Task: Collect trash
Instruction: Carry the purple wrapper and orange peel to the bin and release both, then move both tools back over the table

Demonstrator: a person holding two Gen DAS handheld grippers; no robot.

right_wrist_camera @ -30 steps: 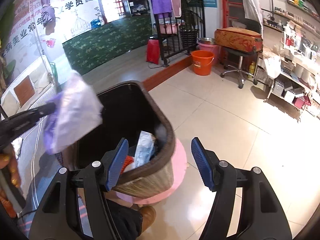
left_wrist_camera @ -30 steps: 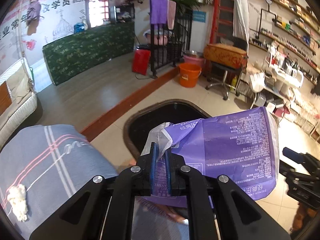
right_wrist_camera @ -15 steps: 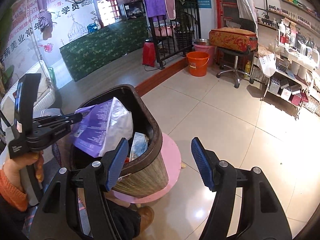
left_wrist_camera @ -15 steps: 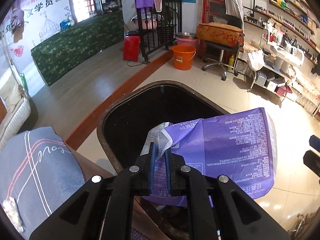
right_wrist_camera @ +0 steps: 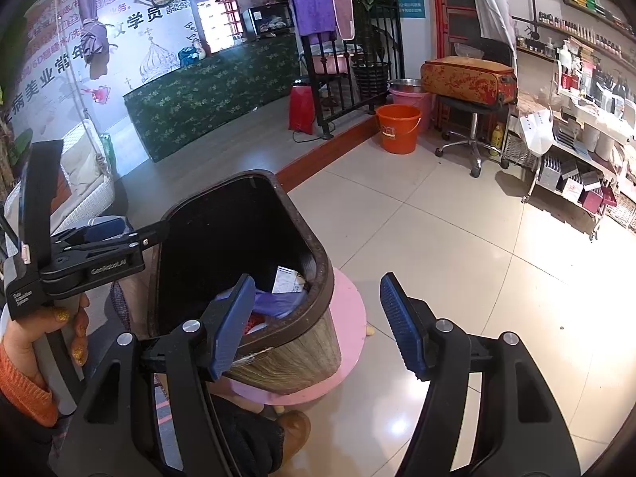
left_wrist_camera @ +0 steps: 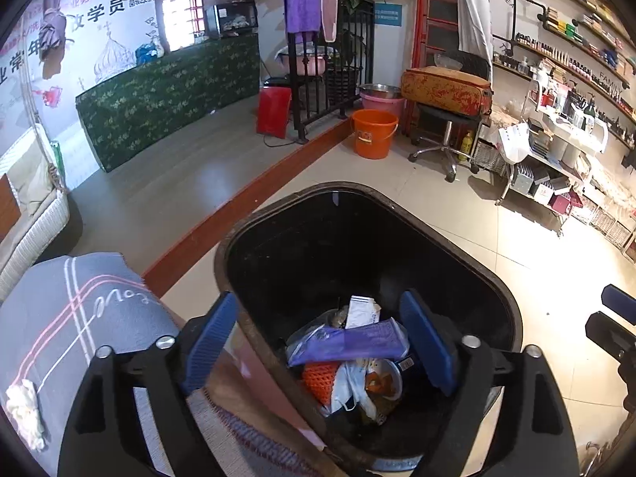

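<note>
1. Both grippers stand with jaws apart and hold nothing: the left gripper (left_wrist_camera: 318, 342) hangs directly over the mouth of the dark brown, wood-grain-sided waste bin (left_wrist_camera: 497, 290), and the right gripper (right_wrist_camera: 318, 326) hovers at the bin's near right corner, its left pad level with the rim.
2. Inside the bin, the flat purple plastic wrapper (left_wrist_camera: 349, 344) lies on top of the pile, stretched across between the two blue pads as seen from the left wrist view. Beneath and around it sit an orange mesh net (left_wrist_camera: 318, 377), a white crumpled bag (left_wrist_camera: 349, 389) and a small white printed carton (left_wrist_camera: 359, 310).
3. The bin rests on a round pink stool (right_wrist_camera: 349, 318) on the beige tiled floor (right_wrist_camera: 457, 246).
4. Judging from this, the drop-off step for the wrapper looks finished: the piece is in the bin and free of the pads.
5. One candidate for collection shows on the grey striped cloth (left_wrist_camera: 59, 318) at the left: a white fluffy wad (left_wrist_camera: 24, 409) near its lower edge.
6. The next move probably calls for lifting the left gripper clear of the rim, swinging toward that wad with jaws kept wide, and closing gently on soft material.
</note>
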